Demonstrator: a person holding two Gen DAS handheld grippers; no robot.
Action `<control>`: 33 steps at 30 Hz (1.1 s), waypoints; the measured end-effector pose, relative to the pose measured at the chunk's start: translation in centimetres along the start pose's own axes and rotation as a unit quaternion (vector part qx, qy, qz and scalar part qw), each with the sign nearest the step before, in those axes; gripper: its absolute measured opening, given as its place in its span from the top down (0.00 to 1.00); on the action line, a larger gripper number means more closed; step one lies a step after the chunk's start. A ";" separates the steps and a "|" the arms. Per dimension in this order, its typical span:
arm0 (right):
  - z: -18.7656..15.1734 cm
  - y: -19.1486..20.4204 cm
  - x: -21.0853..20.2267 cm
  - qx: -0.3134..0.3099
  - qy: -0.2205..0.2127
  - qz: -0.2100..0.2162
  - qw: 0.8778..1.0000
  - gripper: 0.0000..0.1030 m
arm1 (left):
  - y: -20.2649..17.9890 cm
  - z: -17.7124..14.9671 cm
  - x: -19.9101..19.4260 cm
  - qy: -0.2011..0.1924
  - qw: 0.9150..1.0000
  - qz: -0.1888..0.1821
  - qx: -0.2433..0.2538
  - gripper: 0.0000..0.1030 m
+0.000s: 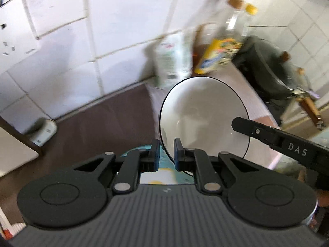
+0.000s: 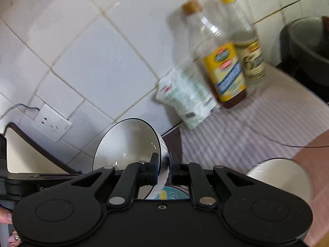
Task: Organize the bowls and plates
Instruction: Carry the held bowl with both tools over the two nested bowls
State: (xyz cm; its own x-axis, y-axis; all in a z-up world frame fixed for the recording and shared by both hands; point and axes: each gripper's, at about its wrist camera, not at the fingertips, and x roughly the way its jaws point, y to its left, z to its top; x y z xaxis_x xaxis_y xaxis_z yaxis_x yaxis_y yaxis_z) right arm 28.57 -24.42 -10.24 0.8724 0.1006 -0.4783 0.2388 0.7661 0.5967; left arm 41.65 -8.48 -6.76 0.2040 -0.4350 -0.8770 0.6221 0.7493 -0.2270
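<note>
A white bowl with a thin black rim [image 1: 203, 115] is held tilted in the air. My left gripper [image 1: 166, 154] is shut on its near rim. My right gripper [image 2: 163, 169] is shut on the opposite rim of the same bowl [image 2: 131, 144], and one of its fingers [image 1: 257, 131] shows in the left wrist view lying across the bowl's edge. A second white bowl [image 2: 283, 177] sits low on the right. A blue patterned plate [image 2: 172, 194] lies beneath the held bowl, mostly hidden.
A striped cloth [image 2: 246, 127] covers the counter. Two bottles [image 2: 224, 61] and a white bag [image 2: 185, 98] stand against the tiled wall. A dark pot [image 1: 267, 70] sits at the right. A wall socket [image 2: 51, 123] and brown countertop [image 1: 98, 127] lie to the left.
</note>
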 end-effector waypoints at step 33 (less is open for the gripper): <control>-1.2 -12.0 -3.8 -0.080 0.057 -0.091 0.991 0.86 | -14.5 -4.0 11.1 0.109 0.991 0.061 0.047 0.81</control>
State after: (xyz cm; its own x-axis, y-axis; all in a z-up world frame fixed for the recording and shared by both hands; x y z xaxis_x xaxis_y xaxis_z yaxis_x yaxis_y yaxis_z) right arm 21.85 -33.21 -16.37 0.7648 0.0147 -0.6441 0.3104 0.8676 0.3884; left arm 31.86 -22.12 -14.93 0.1201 -0.2179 -0.9685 0.6727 0.7353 -0.0820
